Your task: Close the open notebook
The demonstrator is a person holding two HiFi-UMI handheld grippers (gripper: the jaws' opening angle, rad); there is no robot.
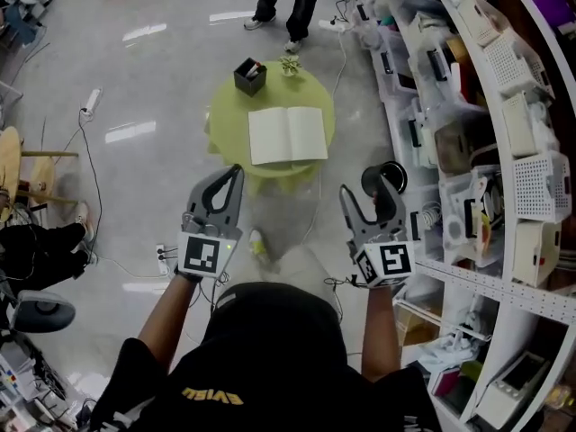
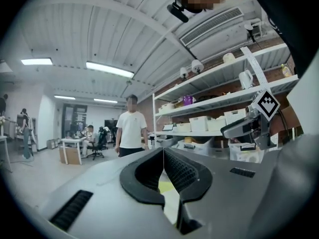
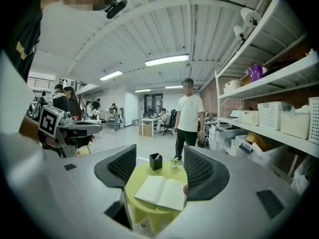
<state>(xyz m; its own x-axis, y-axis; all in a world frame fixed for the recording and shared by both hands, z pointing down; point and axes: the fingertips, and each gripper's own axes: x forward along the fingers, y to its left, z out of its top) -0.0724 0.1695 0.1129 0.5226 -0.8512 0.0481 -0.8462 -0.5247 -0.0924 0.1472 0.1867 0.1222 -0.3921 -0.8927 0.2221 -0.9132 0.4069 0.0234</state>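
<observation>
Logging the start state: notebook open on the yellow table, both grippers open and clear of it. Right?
No: the left gripper is shut, jaws together in the left gripper view; only the right gripper is open. The notebook does lie open on the yellow table.

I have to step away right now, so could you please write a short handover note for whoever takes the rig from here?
Left gripper: shut, empty, held in the air short of the table.
Right gripper: open, empty, also in the air.
Notebook: lies open and flat on the round green table, near a black holder and a small plant.
Done: nothing; neither gripper touches the notebook.
Left: reach in, lift one cover and fold it over to close.
</observation>
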